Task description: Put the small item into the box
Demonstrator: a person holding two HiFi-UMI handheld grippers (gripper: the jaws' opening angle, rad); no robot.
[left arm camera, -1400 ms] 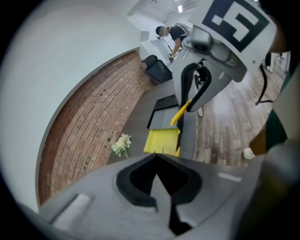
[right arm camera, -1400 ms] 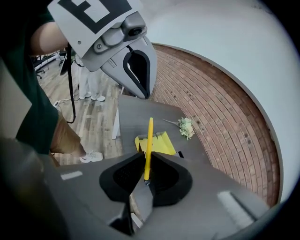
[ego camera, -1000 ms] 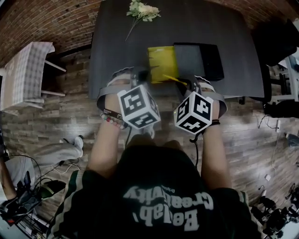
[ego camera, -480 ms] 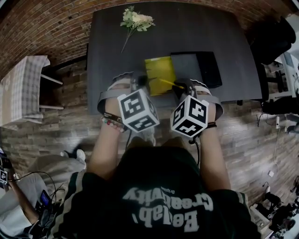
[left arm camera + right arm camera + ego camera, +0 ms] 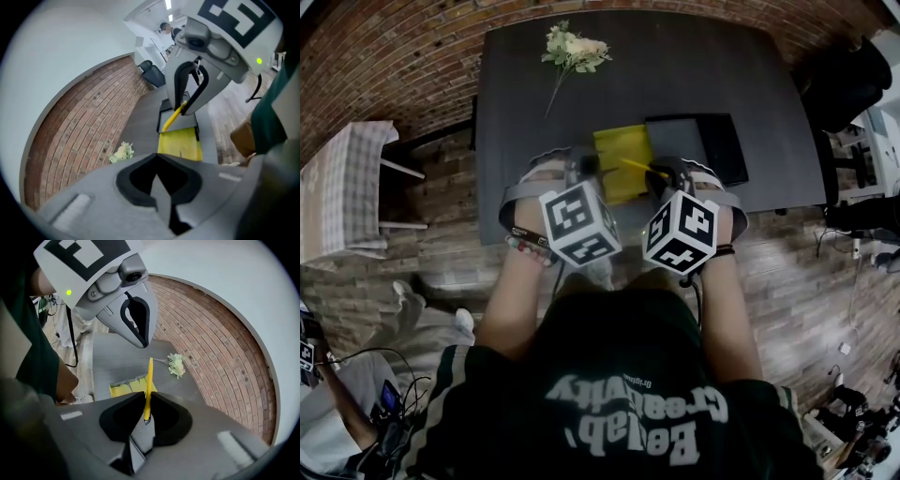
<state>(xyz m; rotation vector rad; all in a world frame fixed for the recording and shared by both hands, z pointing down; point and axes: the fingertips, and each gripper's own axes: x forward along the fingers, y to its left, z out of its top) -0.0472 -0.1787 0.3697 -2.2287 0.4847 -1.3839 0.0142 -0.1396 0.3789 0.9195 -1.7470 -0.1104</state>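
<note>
Jaws of the right gripper (image 5: 146, 395) pinch the yellow pen (image 5: 149, 376).

A thin yellow pen (image 5: 637, 166) sticks out from the right gripper (image 5: 662, 175), over the flat yellow box (image 5: 614, 183) on the dark grey table (image 5: 712, 66). White flowers (image 5: 574, 47) lie well apart from them.

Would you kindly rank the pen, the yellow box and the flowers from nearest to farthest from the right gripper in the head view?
1. The pen, clamped in the right gripper.
2. The yellow box, just ahead to its left.
3. The flowers, far ahead, leftward.
</note>
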